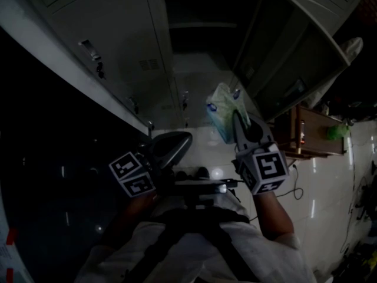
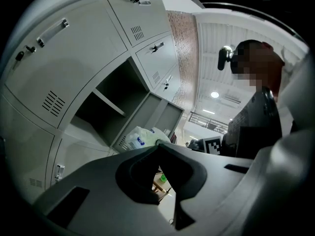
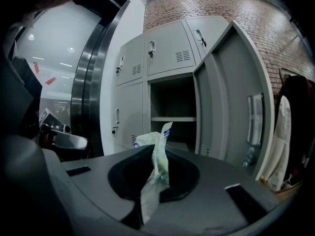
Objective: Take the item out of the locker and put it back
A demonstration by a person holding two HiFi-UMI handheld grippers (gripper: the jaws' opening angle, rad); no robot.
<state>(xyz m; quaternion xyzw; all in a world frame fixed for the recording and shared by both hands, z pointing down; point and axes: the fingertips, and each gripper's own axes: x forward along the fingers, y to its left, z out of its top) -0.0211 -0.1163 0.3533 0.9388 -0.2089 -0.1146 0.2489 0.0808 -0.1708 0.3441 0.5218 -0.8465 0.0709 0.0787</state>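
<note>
Right gripper view reveals right tool (image 3: 157,147) pinching the packet (image 3: 149,140).

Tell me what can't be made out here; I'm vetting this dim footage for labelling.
Packet print: every view, too small and dim.
Packet's lower half: left gripper view, behind the left gripper.
Open locker floor: right gripper view, behind the right gripper.
Wooden shelf items: head view, too small, dark.
</note>
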